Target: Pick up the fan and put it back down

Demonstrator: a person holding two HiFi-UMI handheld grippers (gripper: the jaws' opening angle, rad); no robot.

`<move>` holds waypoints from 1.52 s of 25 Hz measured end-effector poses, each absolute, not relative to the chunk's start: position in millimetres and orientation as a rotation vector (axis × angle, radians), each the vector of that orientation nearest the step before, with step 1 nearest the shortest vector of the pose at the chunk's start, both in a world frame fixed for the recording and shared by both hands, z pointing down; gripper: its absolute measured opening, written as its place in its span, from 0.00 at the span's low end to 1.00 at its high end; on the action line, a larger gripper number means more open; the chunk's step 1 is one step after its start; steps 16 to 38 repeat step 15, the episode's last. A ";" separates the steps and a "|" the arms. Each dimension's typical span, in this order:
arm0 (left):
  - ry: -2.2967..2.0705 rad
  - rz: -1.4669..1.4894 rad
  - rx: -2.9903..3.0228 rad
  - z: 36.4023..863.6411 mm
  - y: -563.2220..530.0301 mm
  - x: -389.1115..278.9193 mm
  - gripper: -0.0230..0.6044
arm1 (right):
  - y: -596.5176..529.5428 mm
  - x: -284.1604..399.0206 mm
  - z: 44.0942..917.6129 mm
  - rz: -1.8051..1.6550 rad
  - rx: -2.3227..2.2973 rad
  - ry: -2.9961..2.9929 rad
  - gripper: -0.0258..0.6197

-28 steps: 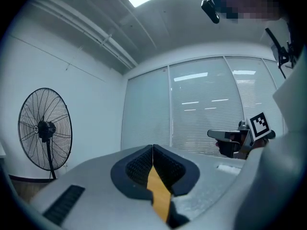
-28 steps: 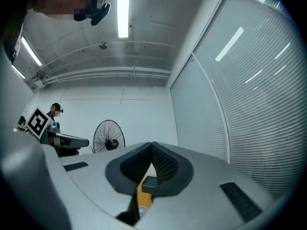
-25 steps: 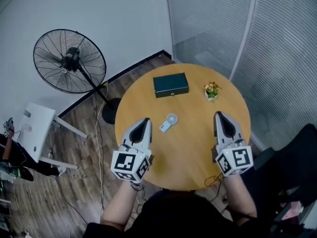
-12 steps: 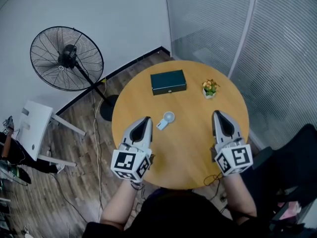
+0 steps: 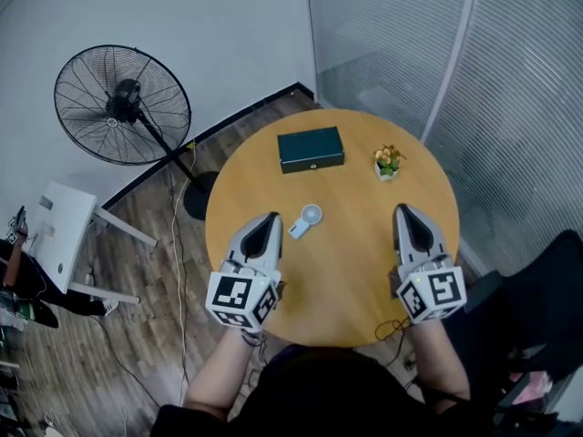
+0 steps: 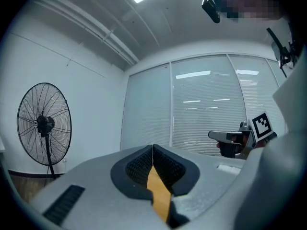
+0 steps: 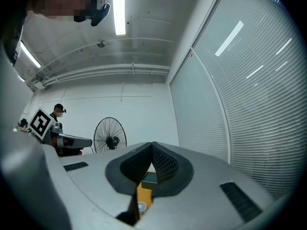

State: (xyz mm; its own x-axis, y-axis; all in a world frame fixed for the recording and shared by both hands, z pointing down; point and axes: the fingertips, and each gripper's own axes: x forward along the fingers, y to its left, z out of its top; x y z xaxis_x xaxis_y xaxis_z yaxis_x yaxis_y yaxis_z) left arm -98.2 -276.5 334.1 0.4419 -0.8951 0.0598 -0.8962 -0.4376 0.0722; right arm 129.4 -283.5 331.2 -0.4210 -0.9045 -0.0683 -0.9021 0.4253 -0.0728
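On the round wooden surface (image 5: 355, 271), a small hand fan (image 5: 307, 218) lies flat, its round head pointing far and its short handle near-left, just to the right of the left gripper (image 5: 270, 217) and well apart from the right gripper (image 5: 404, 209). Both grippers rest low over the near half of the surface, pointing level and away from the person. Each has its jaws closed together with nothing between them, and neither touches the fan. I take this small fan to be the task's thing rather than the tall floor fan (image 5: 121, 105) standing on the floor to the far left. The fan lying down and free fits two stages equally: one with the lift yet to come, and one with the fan already set down again. The pictures do not settle which. Farther off sit a dark green box (image 5: 311, 149) and, to its right, a little potted plant (image 5: 388, 162). No brand or lettering can be read; the box has a small pale spot on its front, too small to make out, and the gripper cubes (image 5: 240, 302) carry only black-and-white square patterns.
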 end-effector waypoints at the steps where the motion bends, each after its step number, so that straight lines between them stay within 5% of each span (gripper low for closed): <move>1: -1.613 0.020 2.588 334.6 -277.5 -98.6 0.05 | -284.4 129.4 332.2 -0.040 -1.633 2.569 0.04; 38: -1.569 0.014 2.597 337.9 -292.7 -102.7 0.05 | -290.9 122.8 332.8 -0.042 -1.671 2.561 0.04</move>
